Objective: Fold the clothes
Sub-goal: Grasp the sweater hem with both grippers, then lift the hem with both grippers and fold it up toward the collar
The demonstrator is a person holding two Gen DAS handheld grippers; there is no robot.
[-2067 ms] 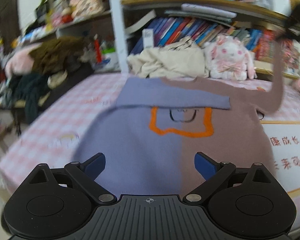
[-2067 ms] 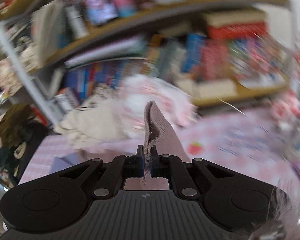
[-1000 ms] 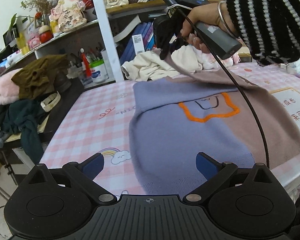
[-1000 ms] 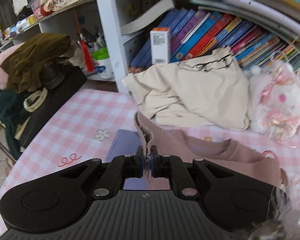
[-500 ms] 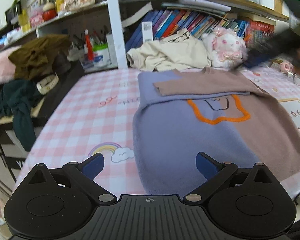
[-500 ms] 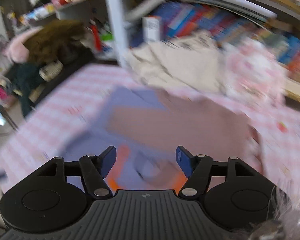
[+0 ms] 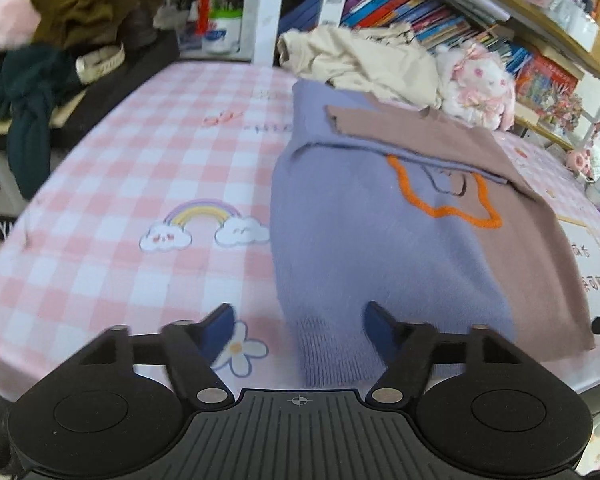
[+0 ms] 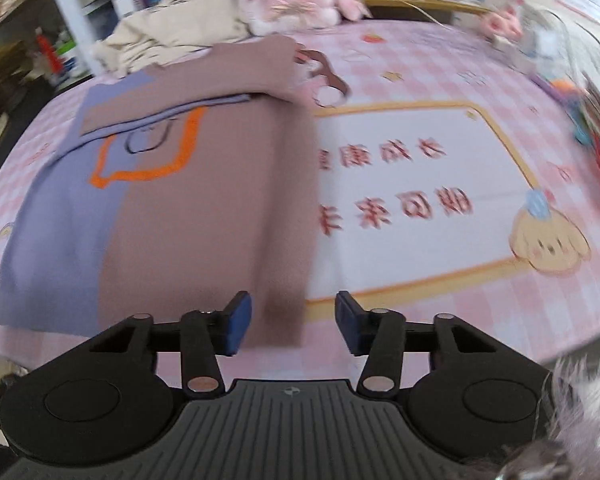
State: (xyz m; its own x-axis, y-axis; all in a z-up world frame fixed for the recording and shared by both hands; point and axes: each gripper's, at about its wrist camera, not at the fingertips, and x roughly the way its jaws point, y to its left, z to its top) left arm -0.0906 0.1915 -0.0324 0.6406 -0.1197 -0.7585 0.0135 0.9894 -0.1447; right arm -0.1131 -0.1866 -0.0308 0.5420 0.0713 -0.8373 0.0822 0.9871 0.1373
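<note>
Though tongs two point(image 7: 296, 330) point(image 8: 293, 322), one sweater point(image 7: 380, 240).

Right wrist view motion-blurred: red printed characters on white cloth panel point(image 8: 396, 184) unreadable, clutter at right edge point(image 8: 596, 128) indistinct. Lilac-and-mauve knit sweater's hem point(image 7: 332, 356) partly hidden behind left gripper body. Shelf book titles point(image 7: 400, 12) too small.

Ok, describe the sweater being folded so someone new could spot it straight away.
On the pink checked table in front of the bookshelves, it lies flat near the front edge. Unlike the crumpled cream garment behind it, the sweater is half lilac, half brown, with an orange outline.
</note>
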